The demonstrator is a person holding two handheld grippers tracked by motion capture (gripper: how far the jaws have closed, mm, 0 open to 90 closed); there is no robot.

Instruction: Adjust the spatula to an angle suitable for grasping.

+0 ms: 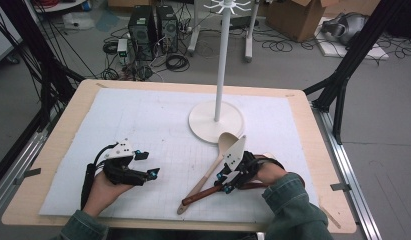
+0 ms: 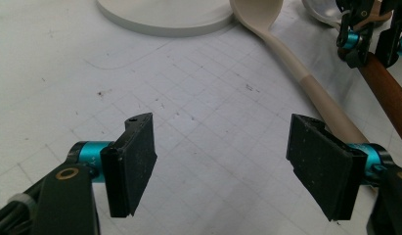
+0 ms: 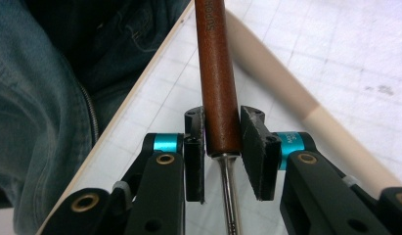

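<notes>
The right tool point(image 3: 222, 147) has its jaws closed narrow on the brown handle point(image 3: 217, 73) of a ladle, just where the wood meets the thin metal shaft. For a good lift, I think the grip must stay firm and square, because the round, smooth handle may roll or slip. The ladle lies on the tabletop point(image 1: 143, 120), touching a beige spoon point(image 1: 213, 167), near the white stand point(image 1: 216, 121). The left tool point(image 2: 222, 166) is wide and empty.
</notes>
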